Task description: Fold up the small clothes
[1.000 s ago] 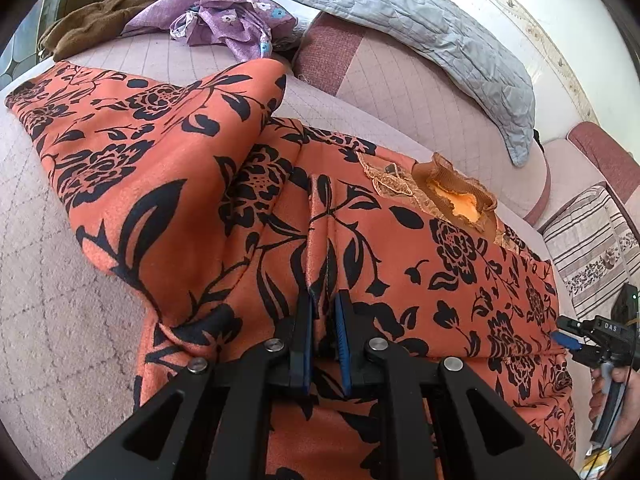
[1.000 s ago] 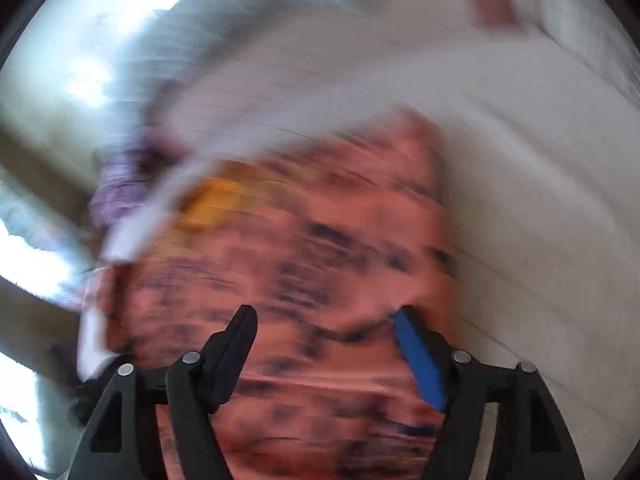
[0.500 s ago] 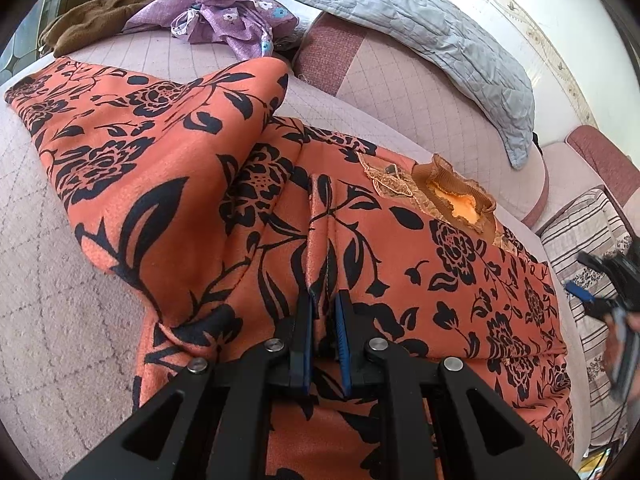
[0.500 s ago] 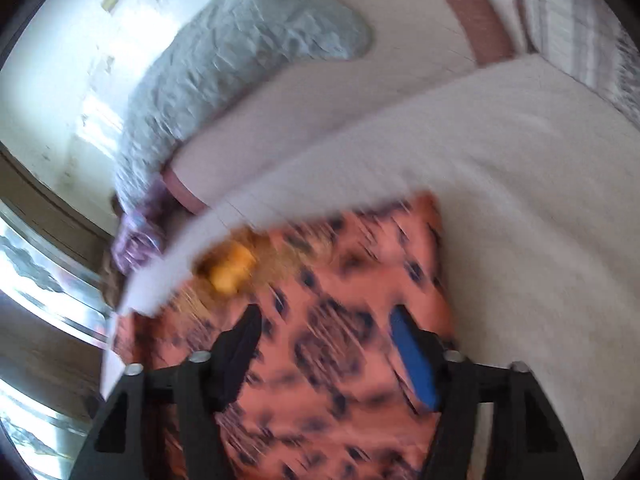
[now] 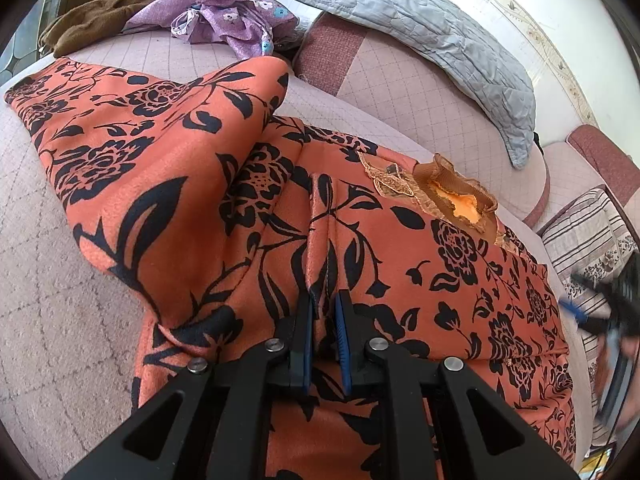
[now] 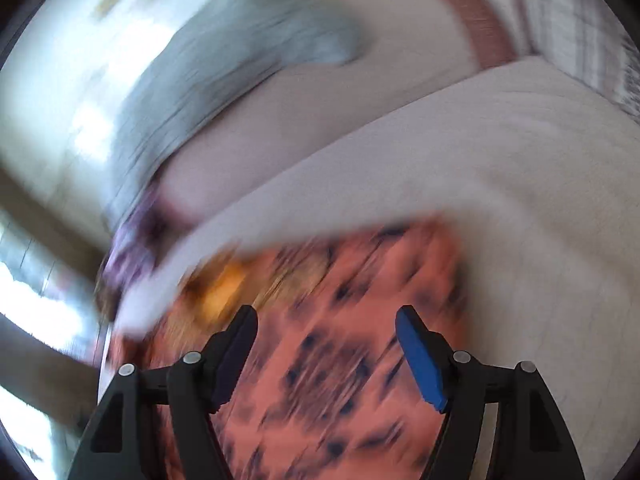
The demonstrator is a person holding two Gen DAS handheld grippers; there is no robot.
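Left gripper (image 5: 325, 320) pinching orange floral garment (image 5: 400, 248), pink sofa (image 5: 60, 320)

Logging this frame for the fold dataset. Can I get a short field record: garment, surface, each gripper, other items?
garment: orange floral garment, spread out, one part folded over
surface: pink quilted sofa
left gripper: left gripper shut on a pinched ridge of the garment
right gripper: right gripper jaws opening, nothing between them, above the garment's edge; view blurred
other items: purple cloth, brown cloth, grey quilt
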